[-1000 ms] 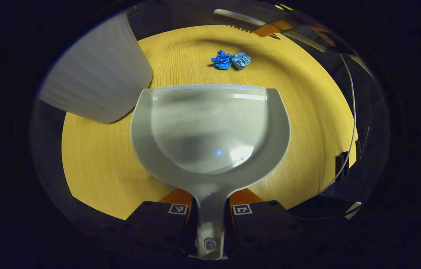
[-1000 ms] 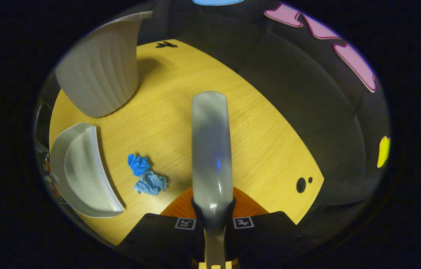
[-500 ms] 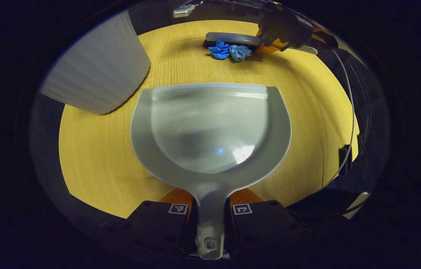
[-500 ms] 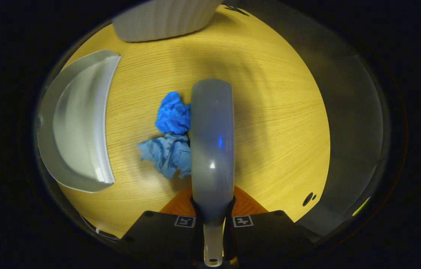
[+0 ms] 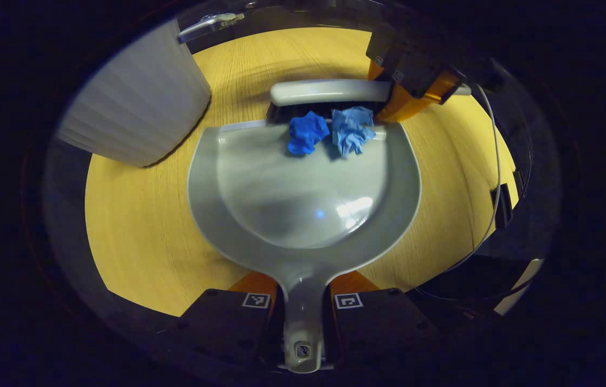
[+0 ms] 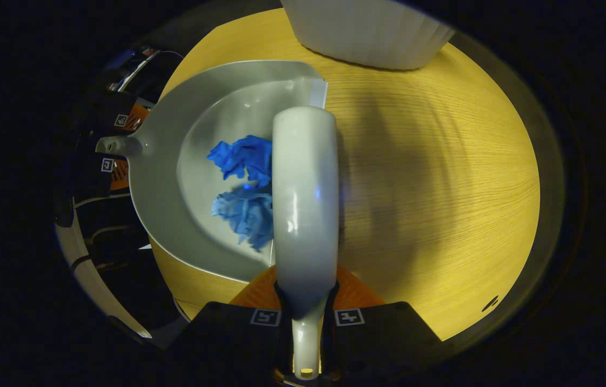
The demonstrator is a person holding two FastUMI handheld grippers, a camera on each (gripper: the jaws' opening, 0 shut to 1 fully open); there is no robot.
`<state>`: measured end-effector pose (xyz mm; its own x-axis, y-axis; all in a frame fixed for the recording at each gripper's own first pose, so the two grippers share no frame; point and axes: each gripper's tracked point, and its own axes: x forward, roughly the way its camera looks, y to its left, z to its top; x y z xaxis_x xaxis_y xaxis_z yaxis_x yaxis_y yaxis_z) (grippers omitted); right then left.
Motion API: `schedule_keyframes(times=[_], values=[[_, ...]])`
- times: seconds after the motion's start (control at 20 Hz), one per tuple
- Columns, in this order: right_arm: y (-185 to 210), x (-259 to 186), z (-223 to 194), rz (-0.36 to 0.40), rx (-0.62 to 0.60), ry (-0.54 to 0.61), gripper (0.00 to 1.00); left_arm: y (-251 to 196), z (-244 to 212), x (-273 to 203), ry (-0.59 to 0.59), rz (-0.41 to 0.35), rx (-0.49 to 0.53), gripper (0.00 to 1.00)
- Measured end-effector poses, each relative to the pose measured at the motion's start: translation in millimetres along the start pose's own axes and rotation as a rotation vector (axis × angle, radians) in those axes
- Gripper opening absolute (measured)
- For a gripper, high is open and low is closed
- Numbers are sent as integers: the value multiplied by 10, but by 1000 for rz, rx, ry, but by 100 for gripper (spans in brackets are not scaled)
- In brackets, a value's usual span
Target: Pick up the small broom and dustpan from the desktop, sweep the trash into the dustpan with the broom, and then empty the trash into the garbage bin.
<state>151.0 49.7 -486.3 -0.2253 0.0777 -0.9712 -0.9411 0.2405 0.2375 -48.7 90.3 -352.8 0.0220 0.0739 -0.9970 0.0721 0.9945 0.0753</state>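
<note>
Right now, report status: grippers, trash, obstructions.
Left gripper shut on dustpan handle. Right gripper shut on broom. Both blue wads just inside dustpan lip, broom behind them. Bin beside dustpan, nothing between.

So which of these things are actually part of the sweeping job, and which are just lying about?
Part of the job:
dustpan
broom
dark blue wad
light blue wad
bin
left gripper
right gripper

Lying about:
cable

Blue trash in dustpan (grey)
</note>
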Motion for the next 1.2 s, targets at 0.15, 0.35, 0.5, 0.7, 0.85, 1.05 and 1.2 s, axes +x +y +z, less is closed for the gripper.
schedule_keyframes(times=[0.15, 0.35, 0.5, 0.7, 0.85, 1.05, 1.2], values=[[65, -64, 30, 120, 138, -72, 22, 50, -16, -21, -23, 38, 29, 27], [129, -340, 95, 208, 326, -290, 22, 24, 56, -48, -122, 55, 46, 27], [165, -528, 101, 251, 456, -506, 22, 13, 186, -147, -224, 34, 45, 27], [180, -752, -38, 238, 568, -783, 21, 64, 334, -178, -366, 70, 108, 27], [270, -666, -114, 160, 609, -978, 21, 93, 444, -164, -454, 110, 131, 27], [329, -352, -242, 27, 698, -1147, 21, 261, 548, -114, -497, 215, 133, 27], [489, -135, -374, 19, 757, -1204, 21, 524, 587, -176, -491, 366, 129, 27]])
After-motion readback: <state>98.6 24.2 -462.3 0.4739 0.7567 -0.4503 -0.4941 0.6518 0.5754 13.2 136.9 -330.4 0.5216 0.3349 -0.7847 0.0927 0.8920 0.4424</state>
